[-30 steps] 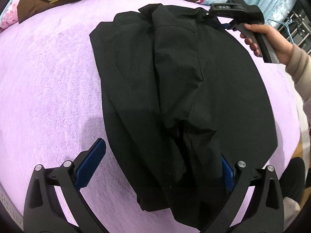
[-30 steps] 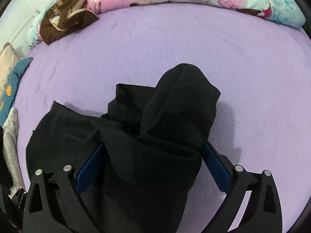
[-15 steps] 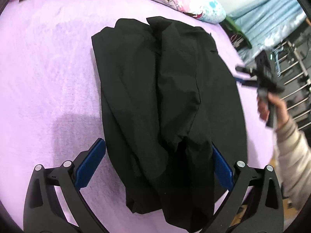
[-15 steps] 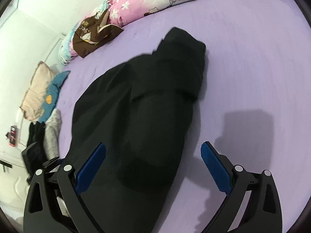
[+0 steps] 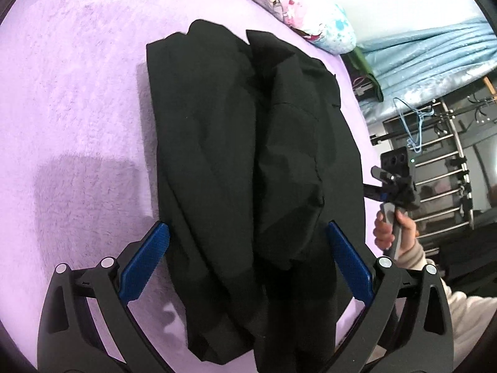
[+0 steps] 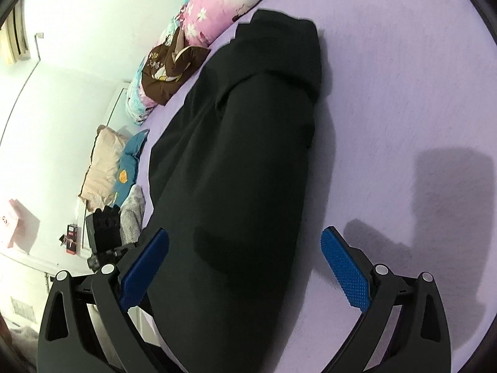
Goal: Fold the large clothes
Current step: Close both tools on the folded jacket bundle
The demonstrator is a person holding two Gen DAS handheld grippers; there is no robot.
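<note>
A large black garment [image 5: 248,155] lies folded lengthwise on the purple bed cover [image 5: 77,93], its sleeves laid over the middle. My left gripper [image 5: 247,262] hangs open above its near end, with the cloth showing between the blue pads but not pinched. In the right wrist view the same garment [image 6: 242,155] runs away from me as a long strip. Over its near part hovers my right gripper [image 6: 245,270], also open and empty. From the left wrist camera that right gripper [image 5: 394,183] shows off the garment's right edge, held by a hand [image 5: 391,233].
A floral quilt [image 5: 298,12] lines the far edge of the bed, with a brown garment [image 6: 167,71] on it. Beyond the bed's right side are a metal rack [image 5: 441,180] and a blue hanger [image 5: 416,124]. A beige pillow [image 6: 102,164] and piled clothes [image 6: 130,214] lie to the left.
My right gripper let go of the garment's top end and drew back off its right side. The left gripper swung round over the near end and stayed open.
</note>
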